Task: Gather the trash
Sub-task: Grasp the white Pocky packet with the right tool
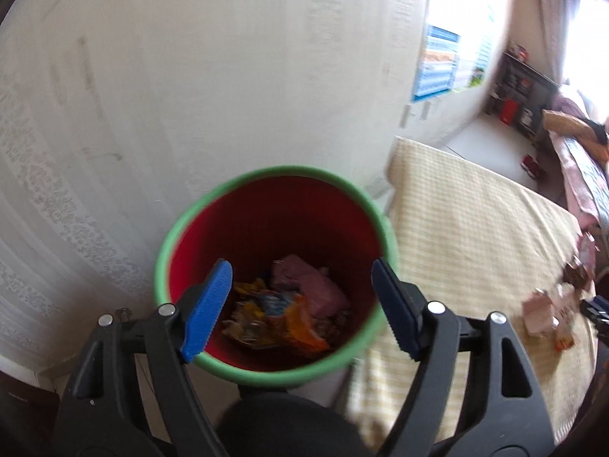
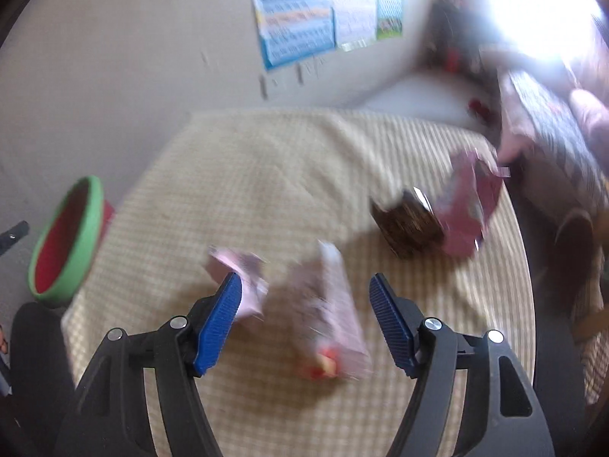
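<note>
A red bin with a green rim (image 1: 274,175) stands left of the table and holds several wrappers (image 1: 281,312), pink and orange. My left gripper (image 1: 302,304) is open and empty right above the bin's mouth. My right gripper (image 2: 304,308) is open over the table, with a pink wrapper (image 2: 335,304) between its fingers on the cloth. A crumpled pink piece (image 2: 236,270) lies by its left finger. A brown wrapper (image 2: 407,224) and a pink packet (image 2: 472,205) lie farther right. The bin (image 2: 76,228) also shows at the left of the right wrist view.
The round table has a yellow checked cloth (image 2: 266,175). A white wall with posters (image 2: 304,15) stands behind it. A black chair back (image 1: 281,426) is below the bin. A bed with bedding (image 1: 582,160) is at the far right. The right wrist view is blurred.
</note>
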Demonstrator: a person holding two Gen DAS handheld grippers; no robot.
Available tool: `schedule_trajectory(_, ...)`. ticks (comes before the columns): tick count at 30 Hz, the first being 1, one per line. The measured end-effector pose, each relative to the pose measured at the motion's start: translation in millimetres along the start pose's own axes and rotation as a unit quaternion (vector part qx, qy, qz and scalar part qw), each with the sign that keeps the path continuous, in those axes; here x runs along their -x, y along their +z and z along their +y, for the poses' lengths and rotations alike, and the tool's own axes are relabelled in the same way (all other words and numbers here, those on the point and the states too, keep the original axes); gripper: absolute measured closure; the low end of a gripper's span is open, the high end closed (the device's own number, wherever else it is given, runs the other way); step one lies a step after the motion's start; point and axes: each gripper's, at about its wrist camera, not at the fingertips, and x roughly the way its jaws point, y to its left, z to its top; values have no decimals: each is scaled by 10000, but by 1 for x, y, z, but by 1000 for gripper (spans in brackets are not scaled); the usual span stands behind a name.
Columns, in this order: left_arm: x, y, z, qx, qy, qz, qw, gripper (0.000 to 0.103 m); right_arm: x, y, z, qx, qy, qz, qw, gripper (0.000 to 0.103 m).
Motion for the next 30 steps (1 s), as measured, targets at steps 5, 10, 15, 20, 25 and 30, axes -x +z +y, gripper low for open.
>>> schedule_trajectory(5, 0, -11, -59, -121, -674, 301, 9972, 30, -27, -12, -31, -530, 431, 270, 9973, 39)
schedule_trajectory(10, -3, -28, -130, -444, -1253, 644, 9890, 30, -28, -20, -34, -513, 817, 305, 9949, 69)
schedule_trajectory(15, -8, -40, -189, -871, -1552, 868, 9802, 30, -11, -19, -50, -748, 929, 13, 9929, 70)
schedule_trajectory(20, -16, -44, -223, -1110, -1634, 1027, 9749, 30, -2, -19, -59, -861, 979, -39, 9915, 69)
schedule_trajectory(25, -25, -49, -250, -1283, -1703, 1143, 9703, 30, 4, -17, -63, -815, 910, -172, 9924, 69)
schedule_trajectory(30, -31, -53, -265, -1386, -1728, 1227, 9674, 30, 14, -19, -67, -789, 779, -305, 9934, 69)
